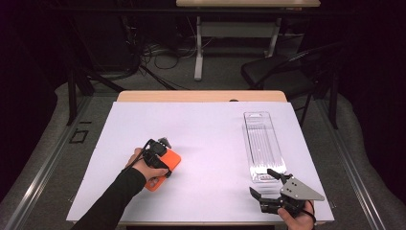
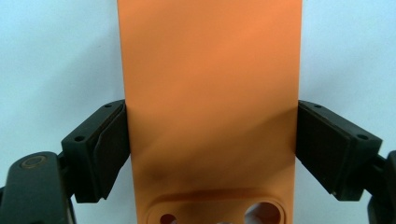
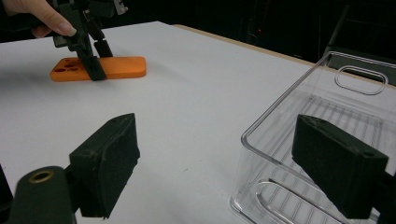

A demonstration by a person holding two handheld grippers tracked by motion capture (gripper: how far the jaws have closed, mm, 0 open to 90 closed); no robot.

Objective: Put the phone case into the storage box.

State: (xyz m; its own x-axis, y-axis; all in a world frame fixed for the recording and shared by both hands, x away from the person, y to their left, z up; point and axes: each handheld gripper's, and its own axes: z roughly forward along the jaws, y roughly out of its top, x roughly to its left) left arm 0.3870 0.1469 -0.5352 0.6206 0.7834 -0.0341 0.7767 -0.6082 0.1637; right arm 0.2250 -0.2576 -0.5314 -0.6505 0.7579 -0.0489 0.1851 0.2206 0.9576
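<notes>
An orange phone case (image 1: 171, 164) lies flat on the white sheet (image 1: 206, 134), left of the middle. My left gripper (image 1: 162, 160) points down onto it. In the left gripper view the two black pads (image 2: 109, 144) sit flush against the long edges of the case (image 2: 210, 84), above its camera cutouts. The right gripper view shows that gripper (image 3: 95, 63) straddling the case (image 3: 121, 67), which rests on the sheet. My right gripper (image 1: 262, 182) hovers near the front right edge, jaws wide apart with nothing between them (image 3: 224, 154).
A clear plastic tray (image 1: 263, 143) with a ribbed floor and a hang hole lies lengthwise on the right; its near end (image 3: 299, 140) is just beyond my right jaws. A dark chair (image 1: 282, 72) and a second table stand behind the table.
</notes>
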